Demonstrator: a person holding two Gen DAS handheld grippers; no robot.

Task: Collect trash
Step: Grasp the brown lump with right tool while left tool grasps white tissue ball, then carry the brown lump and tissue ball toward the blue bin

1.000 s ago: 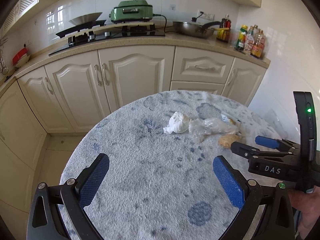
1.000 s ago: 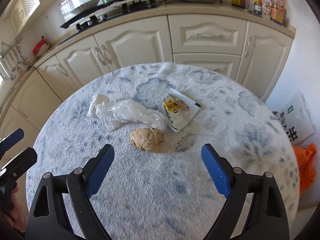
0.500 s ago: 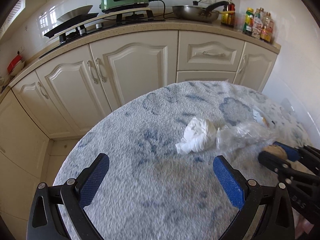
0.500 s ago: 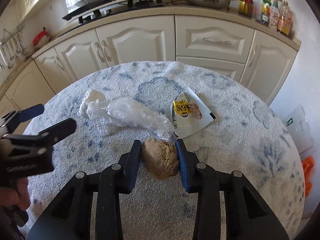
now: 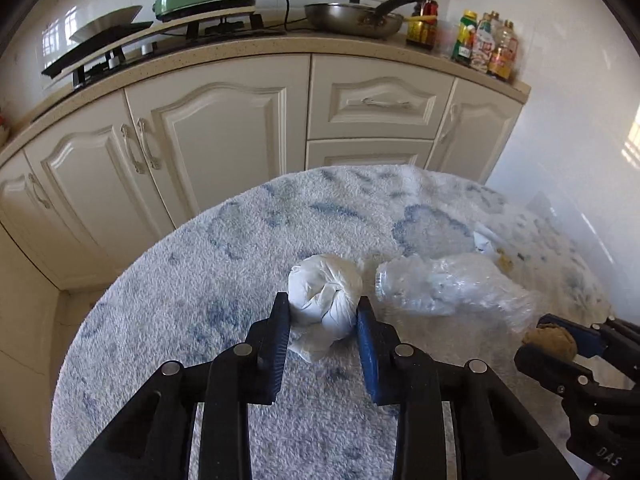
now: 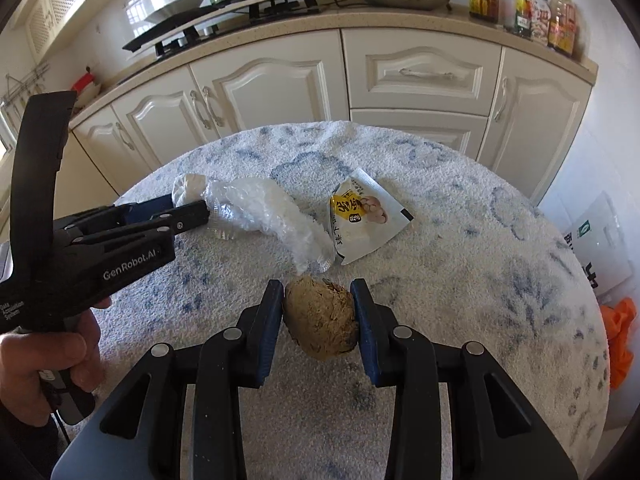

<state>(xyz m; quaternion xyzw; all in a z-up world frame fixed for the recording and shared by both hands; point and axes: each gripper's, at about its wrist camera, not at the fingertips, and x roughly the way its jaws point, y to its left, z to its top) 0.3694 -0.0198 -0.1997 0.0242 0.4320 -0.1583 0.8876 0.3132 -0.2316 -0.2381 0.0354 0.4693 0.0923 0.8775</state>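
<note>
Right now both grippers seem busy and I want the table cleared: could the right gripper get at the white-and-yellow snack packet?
Probably not yet: the right gripper is shut on the brown crumpled lump. The white-and-yellow snack packet lies just beyond it, nothing on top.

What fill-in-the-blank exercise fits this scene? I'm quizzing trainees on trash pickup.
1. The left gripper is shut on the knotted ____ bag.
2. The right gripper is shut on a ____ lump.
3. The crumpled clear plastic lies between that bag and the snack ____.

Missing words: white; brown; packet
</note>
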